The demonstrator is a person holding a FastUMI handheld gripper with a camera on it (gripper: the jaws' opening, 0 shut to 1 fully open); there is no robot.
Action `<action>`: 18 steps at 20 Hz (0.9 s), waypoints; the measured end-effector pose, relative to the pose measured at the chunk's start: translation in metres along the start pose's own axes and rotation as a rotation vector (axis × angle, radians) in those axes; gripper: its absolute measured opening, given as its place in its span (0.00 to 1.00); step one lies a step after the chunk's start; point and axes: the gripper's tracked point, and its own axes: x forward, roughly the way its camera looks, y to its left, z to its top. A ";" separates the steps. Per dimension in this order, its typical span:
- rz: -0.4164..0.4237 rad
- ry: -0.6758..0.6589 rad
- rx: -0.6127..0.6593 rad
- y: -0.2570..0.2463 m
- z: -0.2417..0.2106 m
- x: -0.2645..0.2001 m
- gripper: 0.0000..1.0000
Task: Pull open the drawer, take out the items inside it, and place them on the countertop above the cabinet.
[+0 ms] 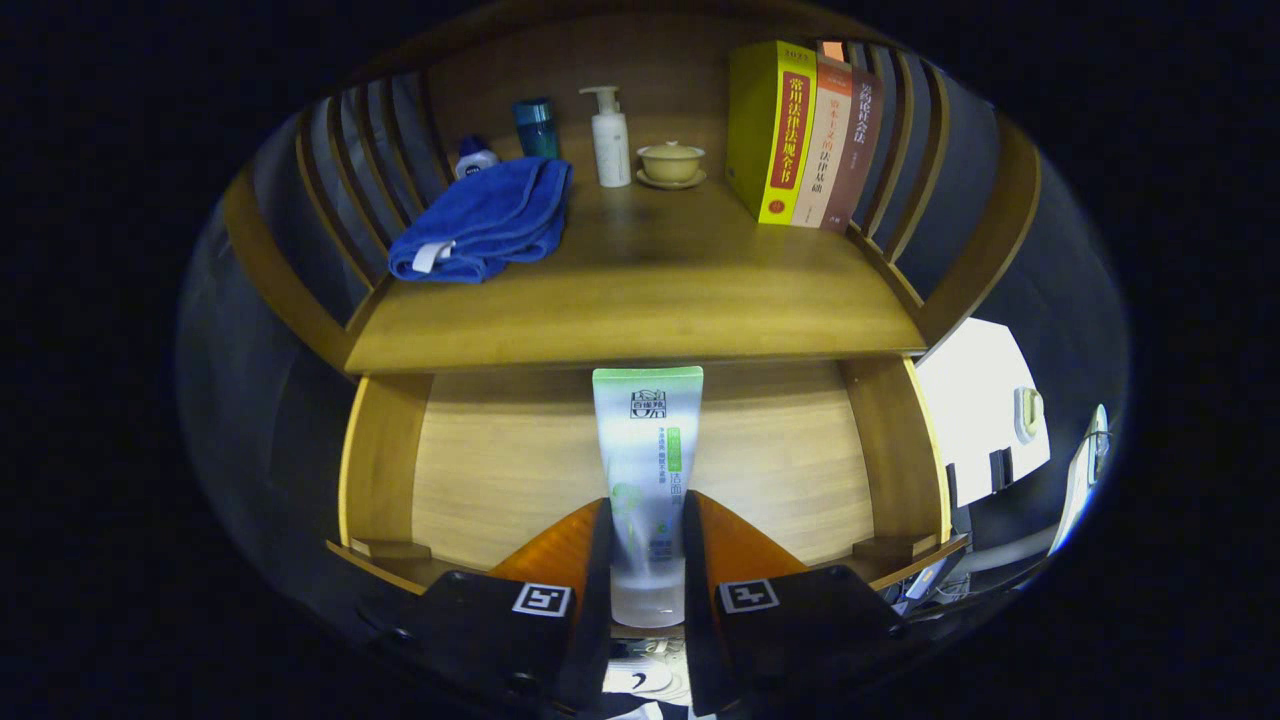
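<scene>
Tongs (646,560) clamp tube (647,470) over open drawer (500,460); we judge drawer otherwise cleared, desk (640,300) placement left.

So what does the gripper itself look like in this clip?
The gripper has two orange wedge-shaped fingers with flat black inner pads. Each sits on a black block carrying a square black-and-white tag on a white patch. No cables can be seen.

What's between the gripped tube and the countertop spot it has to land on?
Nothing visible. The gripper is shut on the cleanser tube over the open drawer. The countertop ahead is bare in the middle; the blue towel lies left, the books stand right, and the pump bottle and lidded cup sit at the back.
</scene>
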 end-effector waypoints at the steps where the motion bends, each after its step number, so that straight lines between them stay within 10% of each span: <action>1: -0.002 -0.008 -0.007 0.000 0.010 -0.002 0.40; 18: -0.125 -0.022 -0.033 -0.023 0.152 0.094 0.40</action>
